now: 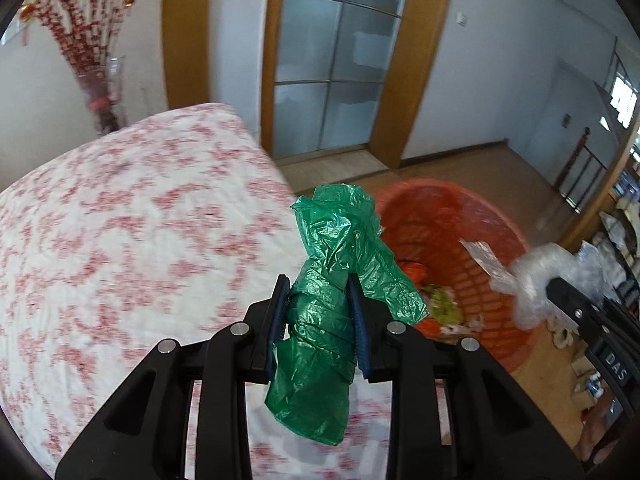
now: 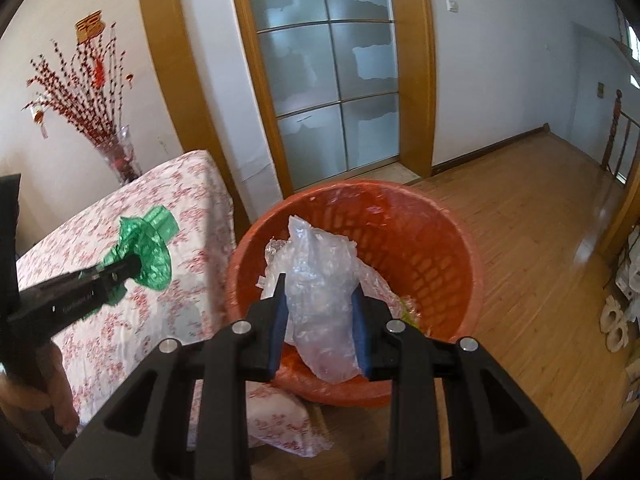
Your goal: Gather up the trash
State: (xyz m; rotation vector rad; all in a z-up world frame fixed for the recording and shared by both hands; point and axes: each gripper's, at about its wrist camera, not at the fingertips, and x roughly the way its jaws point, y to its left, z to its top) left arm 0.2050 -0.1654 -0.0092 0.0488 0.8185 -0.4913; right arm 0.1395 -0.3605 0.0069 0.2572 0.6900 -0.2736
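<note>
My left gripper [image 1: 318, 284] is shut on a crumpled green plastic bag [image 1: 336, 280], held over the edge of the table, left of the orange basket [image 1: 500, 220]. My right gripper [image 2: 320, 284] is shut on a wad of clear bubble wrap [image 2: 320, 280] and holds it over the mouth of the orange basket [image 2: 440, 216]. The basket stands on the floor beside the table and holds some scraps at the bottom. The left gripper with the green bag [image 2: 146, 244] also shows in the right wrist view, and the bubble wrap [image 1: 536, 280] in the left wrist view.
The table has a white cloth with red flowers [image 1: 120, 220]. A glass vase with red branches [image 2: 120, 156] stands at its far corner. A frosted glass door [image 2: 332, 92] is behind, and a wooden floor [image 2: 540, 208] to the right with clutter along the right wall.
</note>
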